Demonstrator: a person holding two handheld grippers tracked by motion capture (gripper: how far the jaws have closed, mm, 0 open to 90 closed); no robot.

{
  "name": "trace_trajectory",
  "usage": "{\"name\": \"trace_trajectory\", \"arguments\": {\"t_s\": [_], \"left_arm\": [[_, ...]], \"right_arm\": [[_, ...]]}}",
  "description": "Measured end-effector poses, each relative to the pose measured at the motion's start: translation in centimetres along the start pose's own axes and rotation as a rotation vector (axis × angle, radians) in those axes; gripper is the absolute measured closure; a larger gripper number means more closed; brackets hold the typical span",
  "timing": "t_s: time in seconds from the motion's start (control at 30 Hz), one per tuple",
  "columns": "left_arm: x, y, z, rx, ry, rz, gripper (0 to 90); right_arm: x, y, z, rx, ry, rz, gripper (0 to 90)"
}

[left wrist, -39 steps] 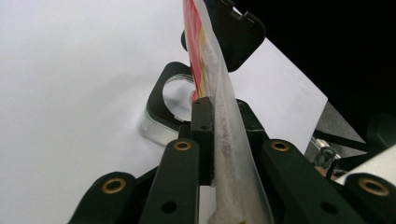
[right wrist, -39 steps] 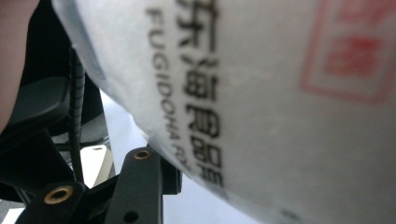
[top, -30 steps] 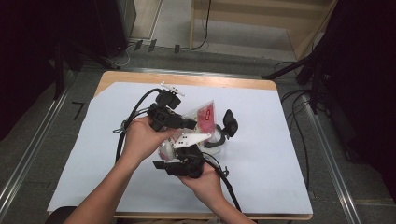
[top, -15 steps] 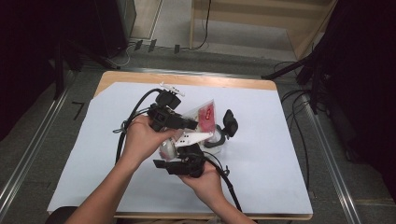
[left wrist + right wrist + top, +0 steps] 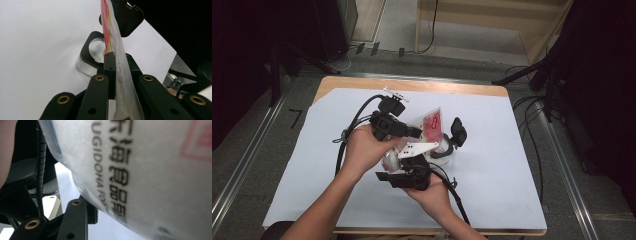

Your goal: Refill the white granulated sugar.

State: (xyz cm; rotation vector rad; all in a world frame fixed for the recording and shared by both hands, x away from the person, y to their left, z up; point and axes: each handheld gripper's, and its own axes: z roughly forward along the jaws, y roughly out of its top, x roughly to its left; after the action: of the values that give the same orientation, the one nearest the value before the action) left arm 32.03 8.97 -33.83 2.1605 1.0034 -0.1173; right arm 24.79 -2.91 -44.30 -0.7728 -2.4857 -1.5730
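Hardly anything has moved since the earlier frames: both hands keep their place above the middle of the bench, and only the jaws of the left gripper have just been closing a little on the bag.

This plastic bag is thin and translucent, with a milky, slightly grainy surface and a red printed patch. In the left gripper view its flat edge stands upright, pinched between the two matte black jaws with brass rivets.

In the right gripper view the bag's frosted wall with black printed letters lies very close, so whether the right gripper presses on it I cannot tell; it seems to hold the lower end.

Behind it, a clear round container with a black hinged lid rests on the smooth white sheet that covers the bench.
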Motion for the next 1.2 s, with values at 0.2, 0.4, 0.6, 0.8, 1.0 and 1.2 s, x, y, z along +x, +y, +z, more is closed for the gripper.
{"name": "trace_trajectory", "arguments": {"t_s": [0.2,0.4,0.6,0.8,1.0,1.2], "left_arm": [[0.2,0.1,0.0,0.014,-0.012,0.001,85.7],[0.3,0.3,0.2,-0.003,-0.021,-0.005,84.7],[1.1,0.5,0.6,-0.009,-0.070,-0.042,84.7],[1.5,0.9,0.5,0.003,-0.068,-0.062,84.7],[1.4,1.7,0.3,0.038,-0.063,-0.073,84.5],[1.9,1.9,0.6,0.048,-0.088,-0.079,84.9]], "right_arm": [[0.1,-0.1,0.1,-0.001,-0.012,-0.016,61.9],[-0.1,0.0,0.0,-0.011,-0.005,0.006,62.4],[-0.3,0.1,-0.1,0.002,-0.030,0.008,62.5],[-0.4,0.4,-0.1,0.003,-0.027,0.002,62.6],[-0.3,0.9,-0.2,-0.005,-0.020,0.018,62.5],[-0.6,1.1,0.0,-0.008,-0.037,0.042,62.5]]}}
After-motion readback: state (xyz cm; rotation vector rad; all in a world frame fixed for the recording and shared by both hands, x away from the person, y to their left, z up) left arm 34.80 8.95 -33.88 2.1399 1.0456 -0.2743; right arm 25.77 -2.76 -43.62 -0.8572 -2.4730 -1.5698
